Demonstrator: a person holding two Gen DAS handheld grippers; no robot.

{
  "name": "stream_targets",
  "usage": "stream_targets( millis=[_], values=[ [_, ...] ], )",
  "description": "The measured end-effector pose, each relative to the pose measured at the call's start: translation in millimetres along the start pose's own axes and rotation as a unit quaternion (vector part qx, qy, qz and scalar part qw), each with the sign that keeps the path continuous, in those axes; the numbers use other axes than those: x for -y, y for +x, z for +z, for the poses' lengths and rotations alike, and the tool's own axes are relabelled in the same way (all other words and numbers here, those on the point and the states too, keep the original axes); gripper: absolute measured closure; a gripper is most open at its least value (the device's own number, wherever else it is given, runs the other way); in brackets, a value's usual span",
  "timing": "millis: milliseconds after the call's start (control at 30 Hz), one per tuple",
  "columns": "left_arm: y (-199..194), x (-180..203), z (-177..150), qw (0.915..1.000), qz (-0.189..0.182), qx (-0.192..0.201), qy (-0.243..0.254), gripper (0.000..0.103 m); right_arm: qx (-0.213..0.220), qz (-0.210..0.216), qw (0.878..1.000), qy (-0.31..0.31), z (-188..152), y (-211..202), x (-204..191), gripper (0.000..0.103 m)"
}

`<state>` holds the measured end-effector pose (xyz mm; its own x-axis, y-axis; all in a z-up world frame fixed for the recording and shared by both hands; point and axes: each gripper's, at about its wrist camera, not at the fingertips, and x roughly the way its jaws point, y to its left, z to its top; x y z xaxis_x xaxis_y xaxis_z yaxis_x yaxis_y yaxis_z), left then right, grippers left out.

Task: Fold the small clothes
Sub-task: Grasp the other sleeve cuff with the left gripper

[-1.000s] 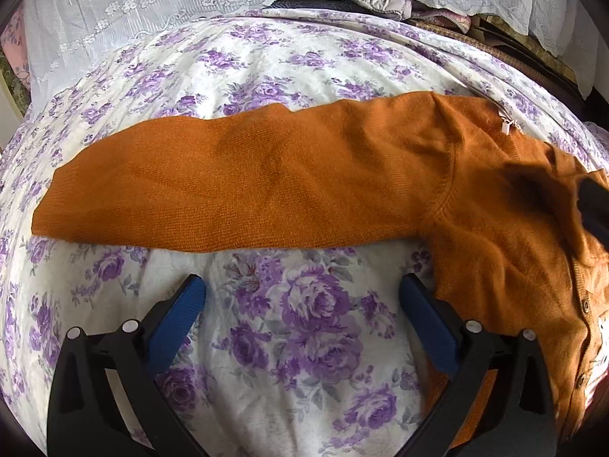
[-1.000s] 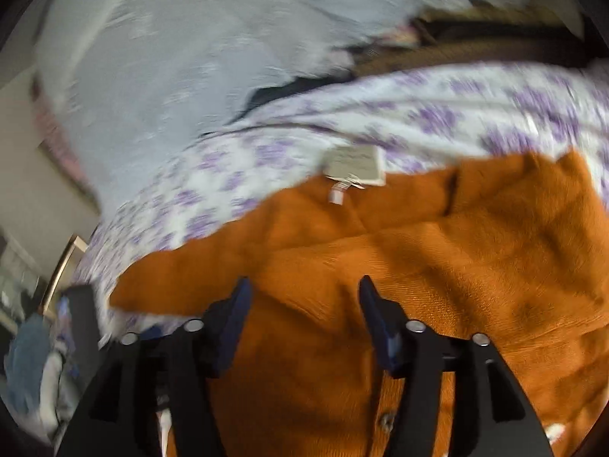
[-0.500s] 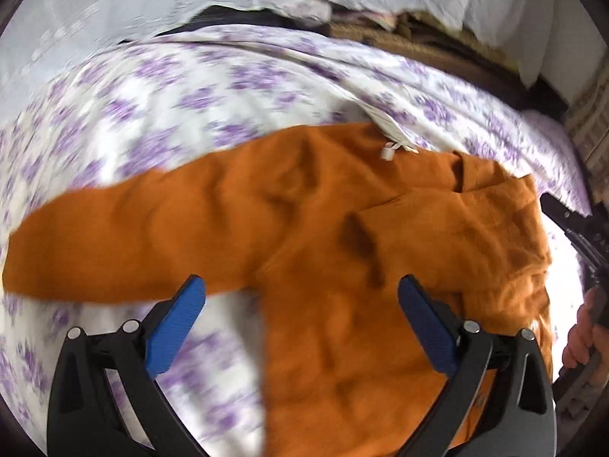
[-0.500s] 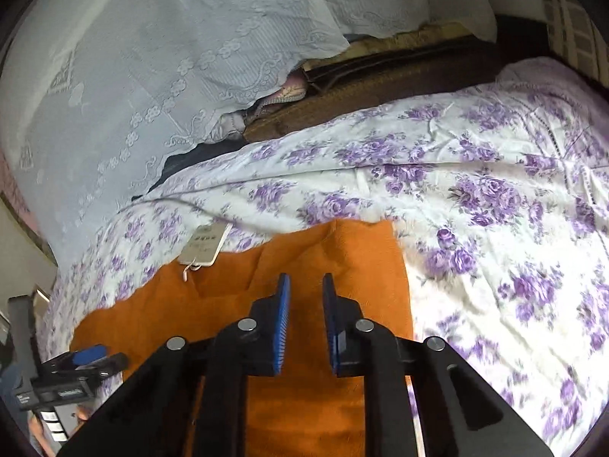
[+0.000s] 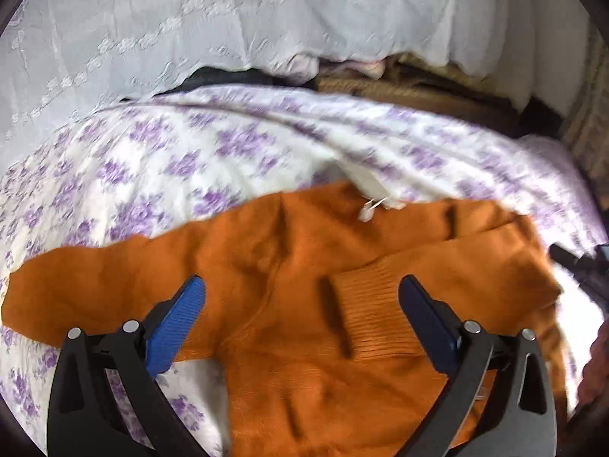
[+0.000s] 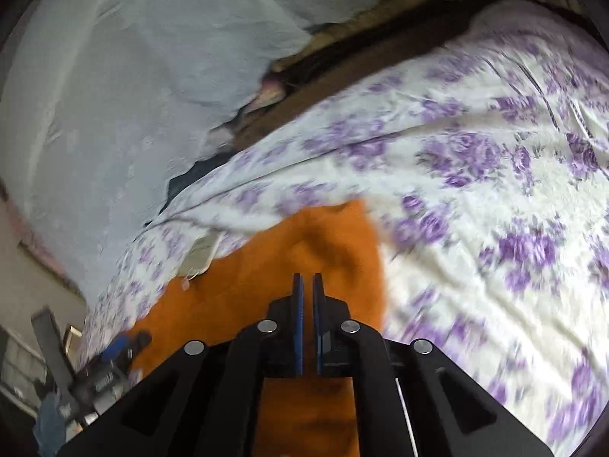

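Note:
An orange knit cardigan (image 5: 289,361) lies flat on the flowered bedspread (image 5: 182,160), a white tag (image 5: 367,211) at its collar. One sleeve (image 5: 76,297) stretches out to the left. The other is folded across the chest, its ribbed cuff (image 5: 373,316) between my left fingers. My left gripper (image 5: 300,282) hovers open above the chest and holds nothing. My right gripper (image 6: 307,278) is over the cardigan's right edge (image 6: 335,243); its jaws are closing to a thin slit, with nothing visible between them. It also shows at the right edge of the left wrist view as the right gripper (image 5: 574,262).
White lace cloth (image 5: 190,38) hangs behind the bed, with a pile of dark and brown clothes (image 5: 399,83) under its hem. The bedspread (image 6: 495,209) runs on to the right of the cardigan. A person's hand (image 5: 597,358) is at the right edge. Furniture (image 6: 49,342) stands beyond the bed's left side.
The left gripper moved right, from beside the outstretched sleeve to above the chest. The right gripper's jaws went from wide apart to nearly together, and it slid to the cardigan's right edge.

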<state>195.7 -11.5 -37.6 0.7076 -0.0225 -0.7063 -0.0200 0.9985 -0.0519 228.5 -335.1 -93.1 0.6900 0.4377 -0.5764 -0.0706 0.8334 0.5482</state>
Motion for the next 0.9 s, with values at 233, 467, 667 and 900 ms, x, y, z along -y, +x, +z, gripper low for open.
stream_targets(
  millis=[233, 467, 667, 900],
  values=[
    [40.5, 30.2, -13.2, 0.9938, 0.006, -0.093, 0.060, 0.004, -0.020, -0.066, 0.995, -0.078, -31.6, 9.3, -17.5, 0.061],
    [37.2, 2.7, -9.0, 0.9948, 0.007, -0.101, -0.003, 0.004, -0.001, -0.080, 0.986, -0.147, -45.6, 2.9, -43.2, 0.019],
    [-2.0, -63.2, -16.5, 0.9922, 0.017, -0.076, -0.097, 0.004, -0.032, -0.052, 0.986, -0.153, -45.1, 9.4, -40.7, 0.004],
    [-18.3, -177.5, -56.0, 0.9653, 0.003, -0.095, -0.243, 0.005, 0.077, -0.016, 0.997, -0.024, -31.8, -47.4, 4.3, 0.004]
  ],
)
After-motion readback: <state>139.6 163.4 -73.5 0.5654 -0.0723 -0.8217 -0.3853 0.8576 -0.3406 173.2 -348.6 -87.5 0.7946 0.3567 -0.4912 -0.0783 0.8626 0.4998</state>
